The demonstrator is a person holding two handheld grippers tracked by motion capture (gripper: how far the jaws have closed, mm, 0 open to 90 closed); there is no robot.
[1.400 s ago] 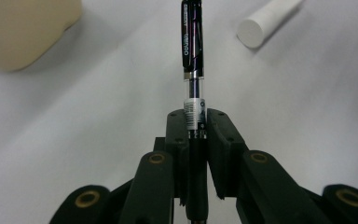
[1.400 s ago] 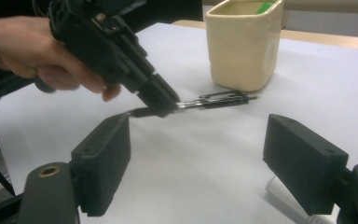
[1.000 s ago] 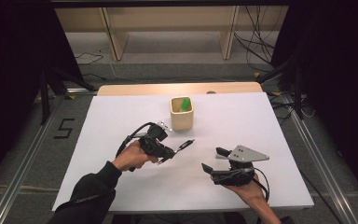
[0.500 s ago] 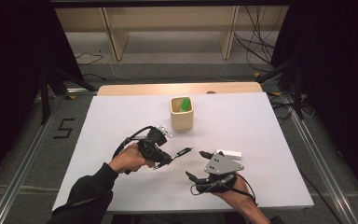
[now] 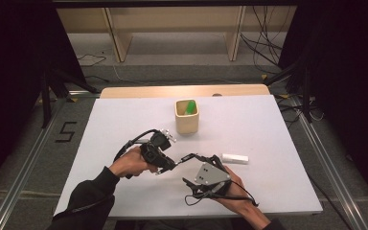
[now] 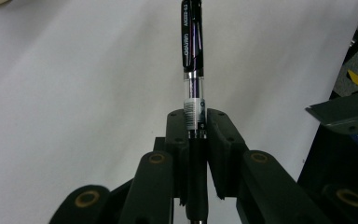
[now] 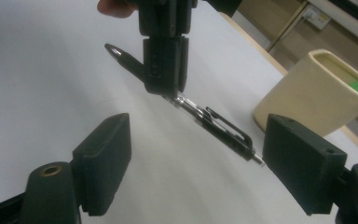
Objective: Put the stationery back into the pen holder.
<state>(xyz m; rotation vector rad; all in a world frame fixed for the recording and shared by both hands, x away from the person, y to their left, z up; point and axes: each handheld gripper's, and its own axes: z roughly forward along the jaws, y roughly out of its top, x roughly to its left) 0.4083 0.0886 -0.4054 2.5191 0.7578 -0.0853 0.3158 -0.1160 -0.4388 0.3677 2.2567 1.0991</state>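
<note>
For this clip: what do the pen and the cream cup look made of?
Pen: probably plastic, with a glossy black upper body, a clear section showing the refill, a metal-looking ring and a matte, likely rubber grip held in the left claw.
Cup: cream, matte, thick-walled with rounded corners; ceramic or moulded plastic, the look leaves it open.

the high view looks forward and down from above the person's side, taking in the whole table (image 5: pixel 278 129). the left gripper view rides close behind its jaws, looking along the pen (image 6: pixel 192 56) onto the tabletop. the right gripper view sits low, facing the left gripper (image 7: pixel 164 88) and cup (image 7: pixel 317 93). all three views share the pen and the tabletop.
</note>
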